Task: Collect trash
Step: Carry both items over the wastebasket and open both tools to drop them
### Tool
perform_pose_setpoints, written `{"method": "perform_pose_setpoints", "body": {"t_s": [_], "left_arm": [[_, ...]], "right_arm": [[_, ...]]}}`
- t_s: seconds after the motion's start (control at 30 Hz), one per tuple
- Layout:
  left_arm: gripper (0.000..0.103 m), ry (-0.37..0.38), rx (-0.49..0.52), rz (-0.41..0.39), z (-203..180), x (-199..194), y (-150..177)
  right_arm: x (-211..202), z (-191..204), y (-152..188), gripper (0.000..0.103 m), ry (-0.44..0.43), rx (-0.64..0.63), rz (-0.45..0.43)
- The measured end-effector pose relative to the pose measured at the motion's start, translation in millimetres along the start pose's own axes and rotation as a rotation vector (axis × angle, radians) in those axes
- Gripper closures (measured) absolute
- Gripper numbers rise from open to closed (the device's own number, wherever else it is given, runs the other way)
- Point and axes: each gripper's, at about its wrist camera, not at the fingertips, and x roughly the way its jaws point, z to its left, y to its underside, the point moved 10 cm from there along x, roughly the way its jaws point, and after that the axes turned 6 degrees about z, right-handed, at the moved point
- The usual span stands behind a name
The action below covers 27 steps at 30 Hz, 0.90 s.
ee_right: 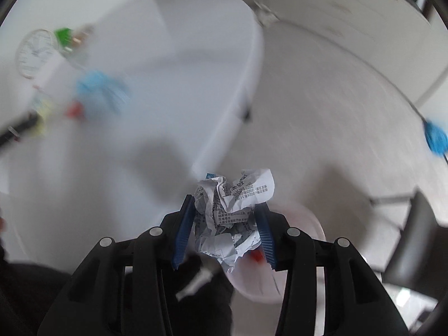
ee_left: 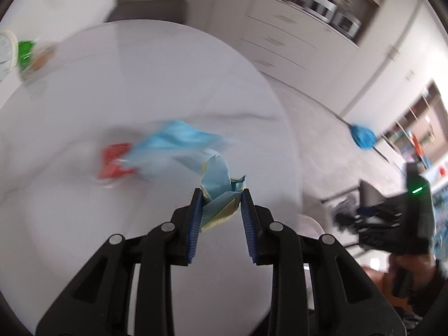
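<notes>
We are mid-carry with both tools loaded: the left gripper point(ee_left: 221, 191) is pinching a crumpled blue-and-yellow paper scrap point(ee_left: 221, 196) between its blue pads point(ee_left: 196, 218), held up above the white marble table point(ee_left: 140, 84), and the right gripper point(ee_right: 224, 207) is squeezing a crumpled printed paper ball point(ee_right: 229, 215) the same way. In the right wrist view that ball is hanging past the table edge, right over a pale pink waste bin point(ee_right: 308, 232) on the floor (something red is showing inside it, too blurred to name). So we are judging the step as transport-to-bin, with the right load almost ready to drop. Next move, as we are reading it: spread the right fingers once the ball is centred over the bin mouth, then swing the left scrap across to the same bin, which in the left view is just peeking out beside the table edge point(ee_left: 308, 224). More trash is waiting on the table: a blue face mask point(ee_left: 179, 137) with a red wrapper point(ee_left: 114, 162) touching its side. A green-capped item point(ee_left: 25, 53) beside a white clock point(ee_left: 7, 53) is sitting at the far rim, too smeared to identify. A blue mop head point(ee_left: 362, 137) is lying on the floor, well apart.
</notes>
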Motion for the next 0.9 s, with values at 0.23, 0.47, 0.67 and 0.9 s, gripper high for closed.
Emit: {"method": "perform_pose_setpoints", "body": {"t_s": [0.23,0.47,0.67,0.9], "left_arm": [[0.075,0.022,0.167,0.059,-67,18,1],[0.075,0.058,0.345,0.146,-134,47,21],[0.075,0.088,0.517,0.231,-194,80,45],[0.075,0.110,0.761,0.308,-267,125,84]], "right_arm": [[109,-45,62,0.055,-0.007,0.083,0.142],[130,-100,97,0.011,0.017,0.147,0.165],[86,-149,115,0.003,0.066,0.266,0.068],[51,-214,156,0.003,0.130,0.395,0.014]]}}
